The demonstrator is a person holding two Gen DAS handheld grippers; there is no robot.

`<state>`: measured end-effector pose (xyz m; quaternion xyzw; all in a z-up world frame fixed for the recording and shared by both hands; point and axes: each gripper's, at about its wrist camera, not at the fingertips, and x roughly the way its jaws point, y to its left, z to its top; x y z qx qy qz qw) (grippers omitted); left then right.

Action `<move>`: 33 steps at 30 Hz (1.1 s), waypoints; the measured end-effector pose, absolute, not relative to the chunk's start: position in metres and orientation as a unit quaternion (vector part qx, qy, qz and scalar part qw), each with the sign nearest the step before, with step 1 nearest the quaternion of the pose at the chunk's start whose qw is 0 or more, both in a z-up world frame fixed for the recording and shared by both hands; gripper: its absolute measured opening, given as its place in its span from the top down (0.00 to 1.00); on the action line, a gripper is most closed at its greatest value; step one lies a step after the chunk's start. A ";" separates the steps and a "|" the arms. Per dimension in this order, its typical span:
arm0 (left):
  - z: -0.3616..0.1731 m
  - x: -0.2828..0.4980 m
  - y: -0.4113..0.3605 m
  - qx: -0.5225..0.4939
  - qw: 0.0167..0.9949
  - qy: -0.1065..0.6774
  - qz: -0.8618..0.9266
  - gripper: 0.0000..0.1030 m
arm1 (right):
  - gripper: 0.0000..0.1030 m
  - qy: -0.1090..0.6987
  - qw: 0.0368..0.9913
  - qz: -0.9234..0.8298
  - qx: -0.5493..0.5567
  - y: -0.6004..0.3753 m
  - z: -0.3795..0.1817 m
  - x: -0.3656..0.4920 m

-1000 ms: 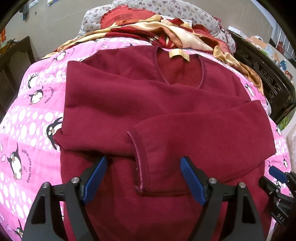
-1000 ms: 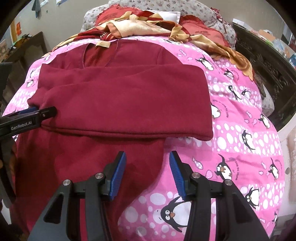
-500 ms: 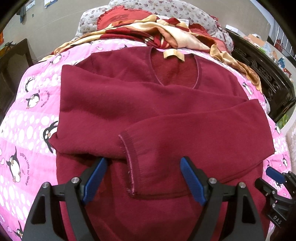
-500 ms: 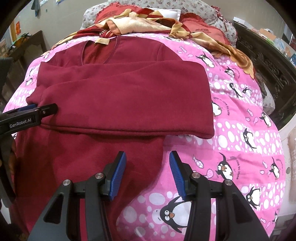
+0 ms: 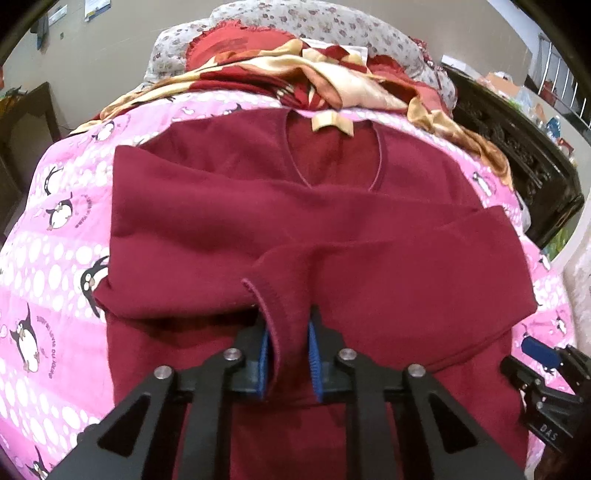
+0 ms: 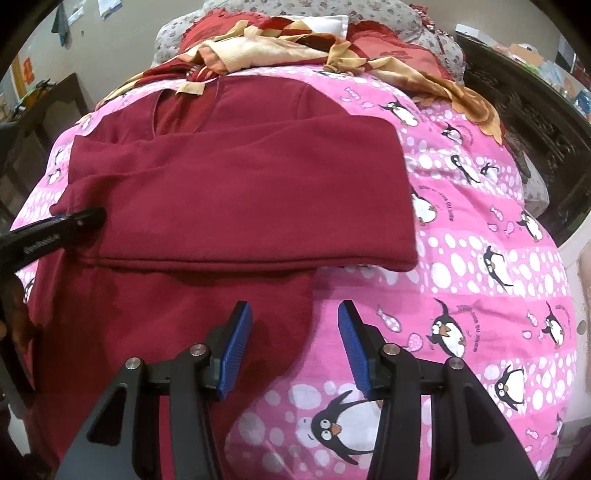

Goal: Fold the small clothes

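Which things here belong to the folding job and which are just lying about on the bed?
Job:
- maroon sweater, sleeves folded across its body
- sleeve cuff, bunched between the closing jaws of the left gripper
- right gripper, open above the hem

Lying about:
- penguin quilt
- red and cream cloth
- floral pillow

Both wrist cameras are looking steeply down, close over the bed (image 5: 55,266), sharing the maroon sweater (image 5: 332,229) (image 6: 240,192).

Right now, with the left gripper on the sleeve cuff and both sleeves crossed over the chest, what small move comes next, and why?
Probably finish closing the left gripper, whose jaws are closing around the sleeve cuff, then lift slightly. The sweater lies flat, and the right gripper hangs open over its hem edge.
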<state>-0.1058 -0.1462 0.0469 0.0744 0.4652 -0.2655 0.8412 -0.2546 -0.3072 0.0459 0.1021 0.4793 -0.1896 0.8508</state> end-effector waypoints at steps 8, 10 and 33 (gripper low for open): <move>0.074 -0.105 -0.124 0.045 0.848 0.449 -0.279 0.88 | 0.43 0.468 0.852 -0.205 0.117 -0.320 0.053 -0.261; 0.077 -0.103 -0.116 0.049 0.854 0.444 -0.266 0.89 | 0.43 0.464 0.853 -0.209 0.119 -0.323 0.056 -0.263; 0.045 -0.099 -0.109 0.086 0.852 0.469 -0.216 0.89 | 0.43 0.475 0.853 -0.189 0.104 -0.305 0.058 -0.241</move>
